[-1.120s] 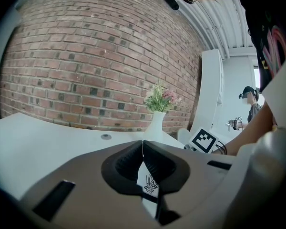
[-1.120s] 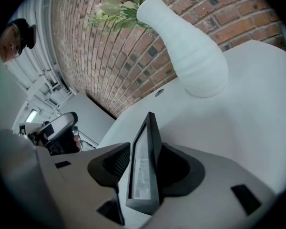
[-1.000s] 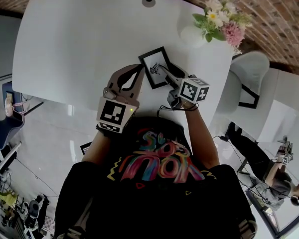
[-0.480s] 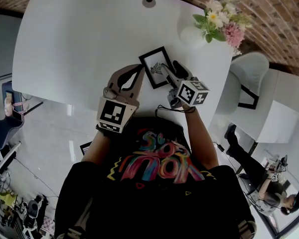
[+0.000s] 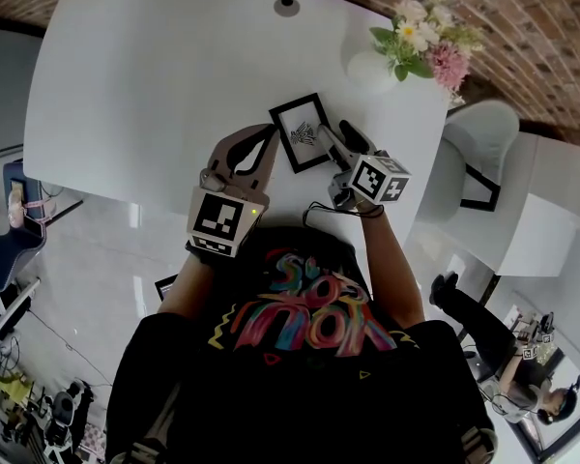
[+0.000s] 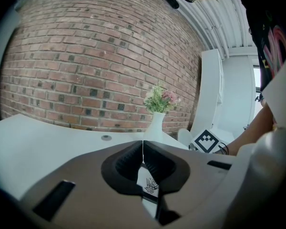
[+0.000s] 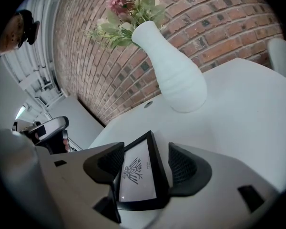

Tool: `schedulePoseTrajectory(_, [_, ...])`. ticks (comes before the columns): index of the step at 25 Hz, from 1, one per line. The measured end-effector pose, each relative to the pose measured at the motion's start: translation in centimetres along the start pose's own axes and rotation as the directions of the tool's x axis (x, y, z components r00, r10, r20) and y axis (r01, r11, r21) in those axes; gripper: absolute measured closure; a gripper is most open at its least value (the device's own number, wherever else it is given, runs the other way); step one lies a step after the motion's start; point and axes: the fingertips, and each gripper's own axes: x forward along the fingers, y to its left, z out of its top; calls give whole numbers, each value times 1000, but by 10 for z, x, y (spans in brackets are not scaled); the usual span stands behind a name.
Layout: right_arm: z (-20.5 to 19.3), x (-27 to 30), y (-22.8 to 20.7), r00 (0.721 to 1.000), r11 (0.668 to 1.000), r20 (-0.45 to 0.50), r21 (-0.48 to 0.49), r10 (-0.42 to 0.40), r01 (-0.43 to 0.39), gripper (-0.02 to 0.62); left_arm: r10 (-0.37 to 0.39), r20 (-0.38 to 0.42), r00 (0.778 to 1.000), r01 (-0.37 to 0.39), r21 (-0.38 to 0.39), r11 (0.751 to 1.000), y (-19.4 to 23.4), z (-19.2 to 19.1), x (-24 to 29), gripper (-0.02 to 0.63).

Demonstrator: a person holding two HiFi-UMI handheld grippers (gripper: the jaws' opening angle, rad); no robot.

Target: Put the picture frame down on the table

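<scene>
Black rectangular picture frame (image 5: 301,131) lies flat on the white table (image 5: 155,85) near its right edge, long axis in line with my right gripper (image 5: 334,133). Its jaws have just been opening and stand apart either side of the frame.

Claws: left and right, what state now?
Left claw: closed, empty.
Right claw: open, just opened; picture frame lies between its jaws, unpressed.

Picture frame (image 5: 301,131): black border, white print showing small dark emblem, lying flat and face up on white table (image 5: 155,85), sitting askew just right of centre, upper half of head view.
</scene>
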Motion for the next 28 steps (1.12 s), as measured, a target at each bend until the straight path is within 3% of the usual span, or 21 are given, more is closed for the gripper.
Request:
schedulePoseTrajectory(11, [17,-13,22,999,997,29,-62,41,-39,310,-5,36,999,4,23,1000,-8,13,-8,581])
schedulePoseTrajectory(21, [53,-62,98,971,970,111,-144,212,-196,314,-6,93,996,1,59,998,-25,40,-31,581])
schedulePoseTrajectory(28, [91,-114,165,917,923,223,-282,331,-264,442,-21,150,988,7,91,996,-46,64,-51,581])
